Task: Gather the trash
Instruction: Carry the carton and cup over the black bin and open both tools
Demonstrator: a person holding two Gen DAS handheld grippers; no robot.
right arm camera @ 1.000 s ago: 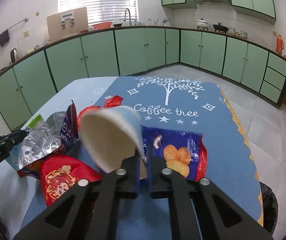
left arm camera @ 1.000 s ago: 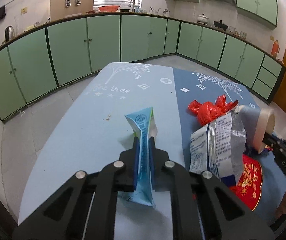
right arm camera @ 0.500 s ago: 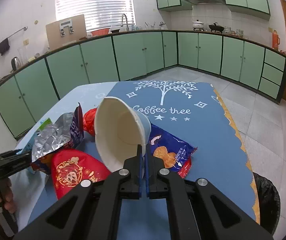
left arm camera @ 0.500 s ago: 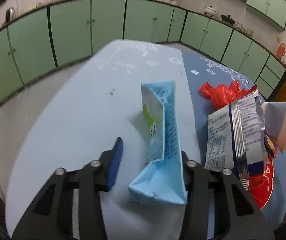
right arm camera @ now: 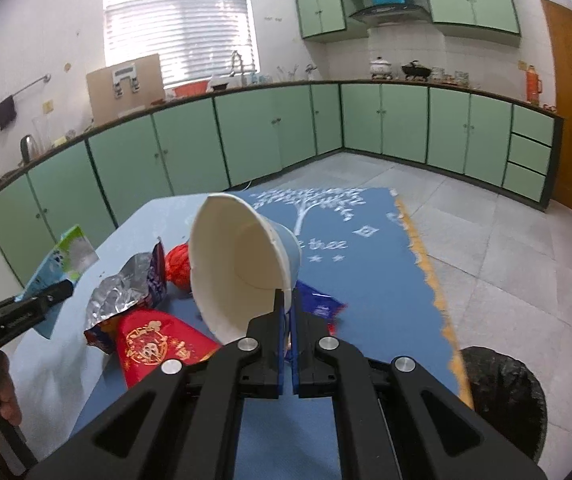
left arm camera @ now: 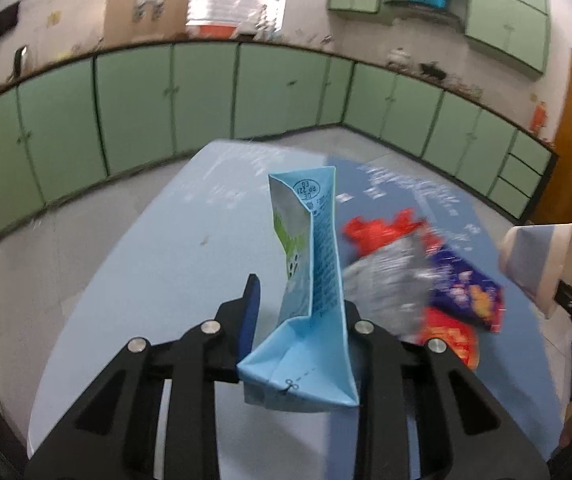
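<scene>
Fingers of left gripper (left arm camera: 299, 300) parted, just been opening; blue carton (left arm camera: 309, 280) leans on the right finger only. Right gripper (right arm camera: 287, 312) pinched shut on empty paper cup (right arm camera: 242, 268) rim. Table (left arm camera: 166, 272) bare leftward. Black-lined bin (right arm camera: 501, 396) (right view only) past table's fringed edge. Wrappers (right arm camera: 146, 320) heaped between.

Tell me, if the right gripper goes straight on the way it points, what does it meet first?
Probably the blue snack packet lying on the table just beyond the right gripper, under the paper cup it holds; depth is unclear.
</scene>
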